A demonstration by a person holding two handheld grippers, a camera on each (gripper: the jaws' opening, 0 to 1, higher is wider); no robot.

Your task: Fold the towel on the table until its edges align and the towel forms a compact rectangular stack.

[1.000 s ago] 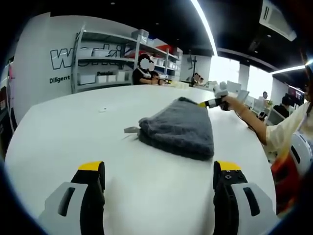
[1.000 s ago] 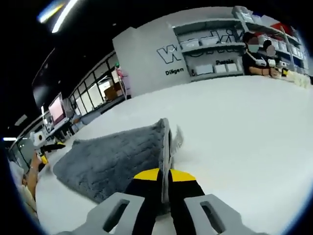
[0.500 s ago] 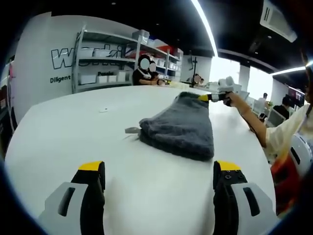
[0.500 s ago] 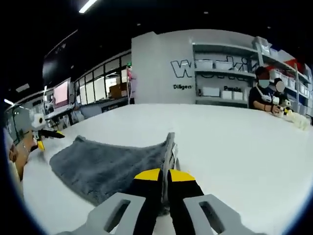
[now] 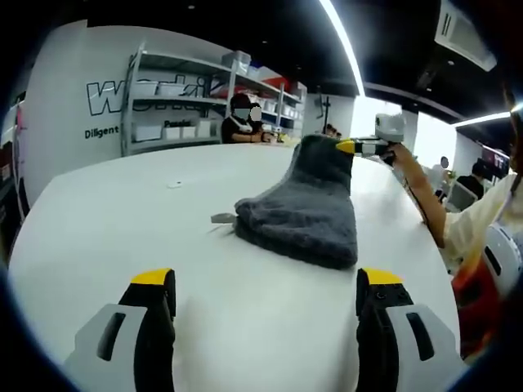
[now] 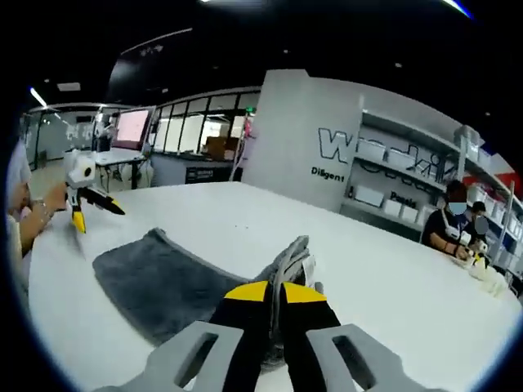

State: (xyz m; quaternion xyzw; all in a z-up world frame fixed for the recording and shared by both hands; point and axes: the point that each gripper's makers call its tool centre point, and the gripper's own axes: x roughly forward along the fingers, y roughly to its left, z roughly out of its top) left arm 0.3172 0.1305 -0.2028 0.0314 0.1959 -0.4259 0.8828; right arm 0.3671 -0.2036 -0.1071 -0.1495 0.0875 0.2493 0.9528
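Note:
A grey towel (image 5: 306, 208) lies on the white table (image 5: 114, 237), its small tag (image 5: 222, 218) sticking out at the left. The towel's far corner is lifted off the table, with my right gripper (image 5: 347, 147) shut on it. In the right gripper view the shut jaws (image 6: 275, 287) pinch the towel's edge, and the rest of the towel (image 6: 159, 282) spreads flat to the left. My left gripper (image 5: 265, 282) stands open near the table's front, short of the towel and holding nothing. It appears again at the left of the right gripper view (image 6: 98, 214).
Shelves (image 5: 172, 106) with boxes line the back wall, and seated people (image 5: 241, 122) are at the table's far side. A person's arm (image 5: 425, 196) reaches in from the right. A small white item (image 5: 172, 184) lies on the table at the left.
My right gripper has risen with the towel's far corner, so that end now stands up off the table. The left gripper has stayed put.

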